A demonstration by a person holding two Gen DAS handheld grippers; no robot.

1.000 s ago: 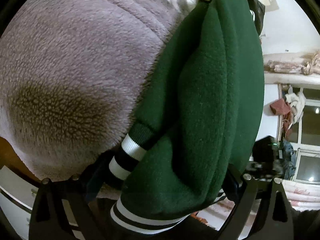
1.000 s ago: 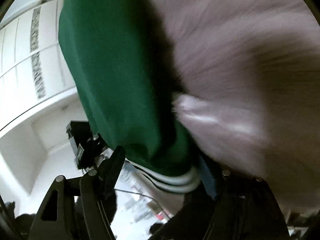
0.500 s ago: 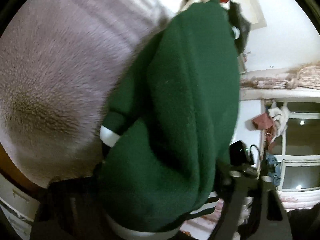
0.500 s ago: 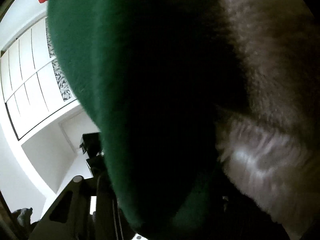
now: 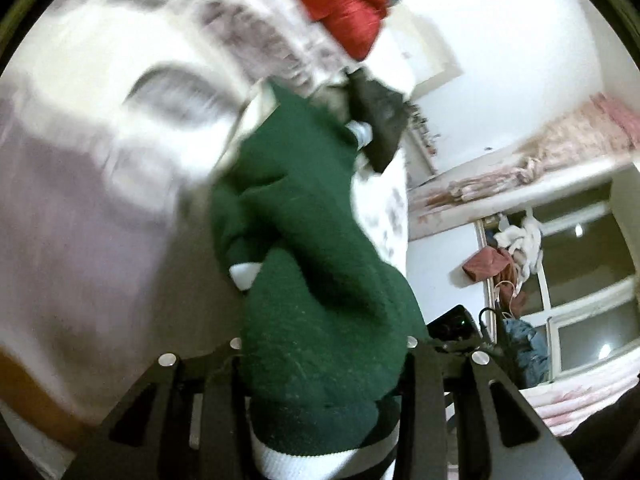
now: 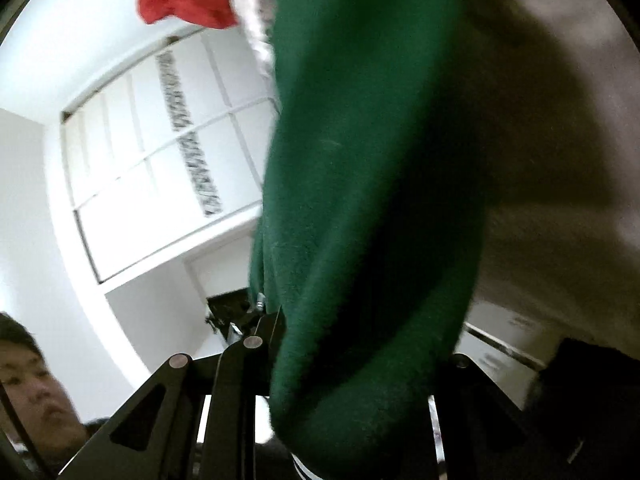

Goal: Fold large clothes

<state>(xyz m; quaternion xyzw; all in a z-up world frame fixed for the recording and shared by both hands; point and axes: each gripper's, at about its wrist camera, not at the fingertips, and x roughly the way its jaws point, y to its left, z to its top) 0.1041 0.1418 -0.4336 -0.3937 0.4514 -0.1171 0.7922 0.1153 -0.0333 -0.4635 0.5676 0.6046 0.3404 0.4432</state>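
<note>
Now, garment: your green fleece garment hangs bunched between both claws, lifted off the pale plush blanket to its left; a white-striped ribbed hem shows at the bottom of the left wrist view.
Left claw: your left gripper has the green fleece between its black fingers; its jaws are closing and already pinch the cloth.
Right claw: your right gripper is closing too, a thick fold of the green fleece garment pinched between its jaws.
Beyond: a red cloth lies past the garment's far end, with a dark item beside it.
Room: white cupboard doors in the right wrist view, a window in the left.
</note>
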